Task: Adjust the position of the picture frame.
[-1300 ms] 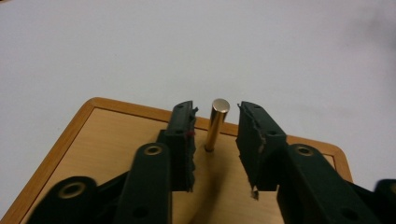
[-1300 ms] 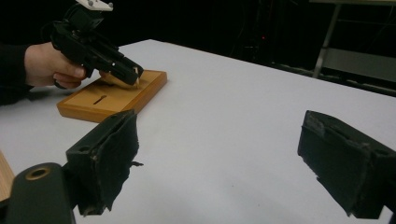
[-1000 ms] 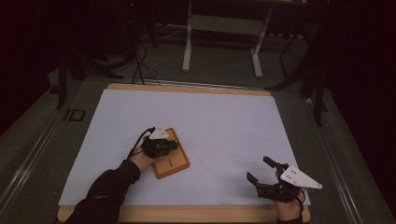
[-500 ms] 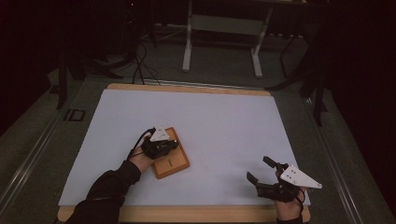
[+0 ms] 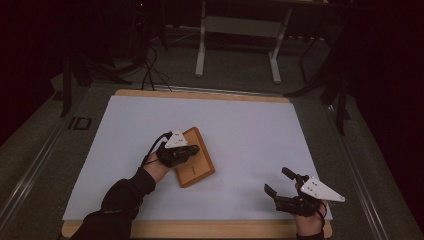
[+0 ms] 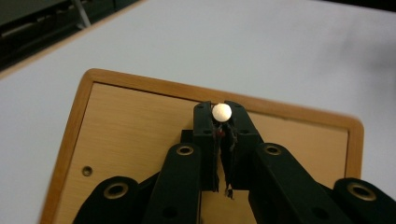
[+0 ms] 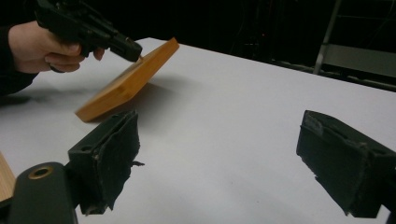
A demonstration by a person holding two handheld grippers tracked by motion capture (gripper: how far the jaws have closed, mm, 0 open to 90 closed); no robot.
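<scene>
A flat wooden board [image 5: 196, 169] with a raised rim lies on the white sheet, left of centre. My left gripper [image 5: 195, 149] is shut on a small white round knob [image 6: 221, 112] that stands on the board [image 6: 135, 126]. In the right gripper view the board [image 7: 128, 79] is tilted, its end under the left gripper [image 7: 136, 52] raised off the sheet and its other end resting down. My right gripper [image 5: 276, 180] stands open near the front right, jaws wide apart [image 7: 219, 156] with nothing between them.
The white sheet [image 5: 260, 130] covers most of a wooden table, whose edge [image 5: 210, 230] shows along the front. A metal stand [image 5: 236, 35] and cables [image 5: 150, 60] are on the dark floor beyond the table's far edge.
The left gripper has risen a little with the knob in its jaws, and the board's end has come up with it. The right gripper has kept still.
</scene>
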